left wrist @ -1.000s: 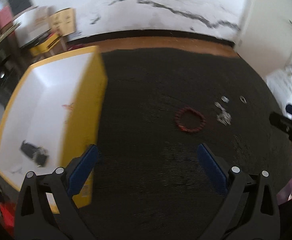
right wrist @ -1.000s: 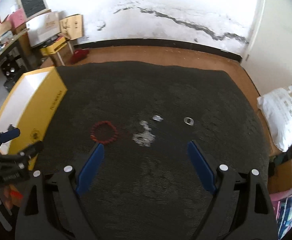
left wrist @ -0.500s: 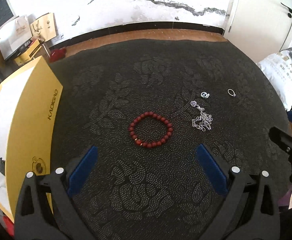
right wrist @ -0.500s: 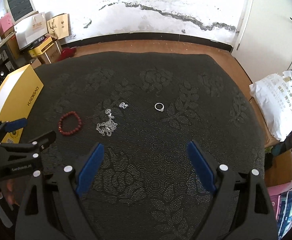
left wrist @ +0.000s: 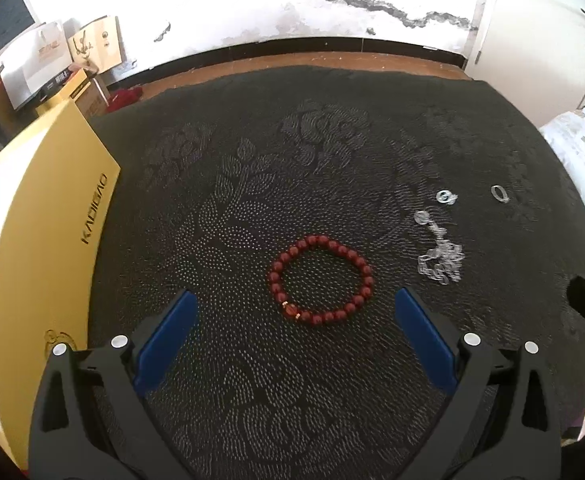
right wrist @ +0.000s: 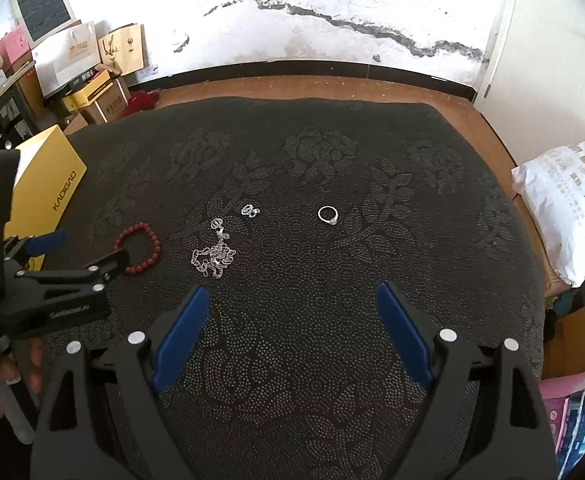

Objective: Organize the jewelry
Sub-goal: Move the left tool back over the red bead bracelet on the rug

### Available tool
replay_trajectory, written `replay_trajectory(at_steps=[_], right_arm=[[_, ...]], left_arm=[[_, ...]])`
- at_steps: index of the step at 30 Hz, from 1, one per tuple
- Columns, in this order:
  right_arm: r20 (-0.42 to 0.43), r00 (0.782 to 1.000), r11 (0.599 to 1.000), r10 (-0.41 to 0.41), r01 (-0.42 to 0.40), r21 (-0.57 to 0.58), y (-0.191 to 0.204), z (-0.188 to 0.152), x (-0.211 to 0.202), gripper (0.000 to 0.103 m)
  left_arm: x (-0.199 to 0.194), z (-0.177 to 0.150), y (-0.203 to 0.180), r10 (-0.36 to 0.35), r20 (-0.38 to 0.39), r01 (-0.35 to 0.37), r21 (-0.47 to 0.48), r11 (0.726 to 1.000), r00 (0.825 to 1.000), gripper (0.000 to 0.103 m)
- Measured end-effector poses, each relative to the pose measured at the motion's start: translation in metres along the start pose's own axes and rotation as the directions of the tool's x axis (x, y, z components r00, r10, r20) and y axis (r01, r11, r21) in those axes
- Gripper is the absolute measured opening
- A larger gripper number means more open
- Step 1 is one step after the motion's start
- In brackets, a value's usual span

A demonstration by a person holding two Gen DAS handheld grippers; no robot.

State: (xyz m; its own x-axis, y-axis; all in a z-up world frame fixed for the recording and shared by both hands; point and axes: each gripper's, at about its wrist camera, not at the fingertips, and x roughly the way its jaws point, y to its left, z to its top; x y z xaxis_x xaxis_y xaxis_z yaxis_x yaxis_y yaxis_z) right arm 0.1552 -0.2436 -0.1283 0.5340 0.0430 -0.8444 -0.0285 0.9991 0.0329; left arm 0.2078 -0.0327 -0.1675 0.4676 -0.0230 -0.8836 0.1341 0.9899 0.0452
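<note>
- Left gripper (left wrist: 296, 320) and right gripper (right wrist: 292, 320): jaws wide apart, both empty.
- Red bead bracelet (left wrist: 319, 279) lies on the dark cloth (left wrist: 332, 152) between the left fingers, untouched.
- Risk: the silver chain (right wrist: 213, 258), in a loose heap, may snag or trail if pinched.
- Risk: the ring (right wrist: 327, 215) lies flat and may slip from the pads.

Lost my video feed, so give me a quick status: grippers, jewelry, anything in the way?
Left gripper and right gripper open, empty. Red bead bracelet, silver chain, earrings, ring loose on dark cloth. Nothing blocking.
</note>
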Motion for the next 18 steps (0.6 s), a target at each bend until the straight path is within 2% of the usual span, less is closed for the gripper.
replay_trajectory(at_steps=[11, 18], right_arm=[[-0.015, 1.000, 1.000, 0.007, -0.007, 0.016, -0.005, 0.008, 0.018, 0.083], [-0.014, 1.000, 1.000, 0.021, -0.020, 0.008, -0.005, 0.010, 0.022, 0.083]], left_arm=[[0.042, -0.003, 0.004, -0.021, -0.055, 0.020, -0.013, 1.000, 0.998, 0.097], [0.045, 0.001, 0.002, -0.020, -0.016, 0.019, -0.018, 1.000, 1.000, 0.097]])
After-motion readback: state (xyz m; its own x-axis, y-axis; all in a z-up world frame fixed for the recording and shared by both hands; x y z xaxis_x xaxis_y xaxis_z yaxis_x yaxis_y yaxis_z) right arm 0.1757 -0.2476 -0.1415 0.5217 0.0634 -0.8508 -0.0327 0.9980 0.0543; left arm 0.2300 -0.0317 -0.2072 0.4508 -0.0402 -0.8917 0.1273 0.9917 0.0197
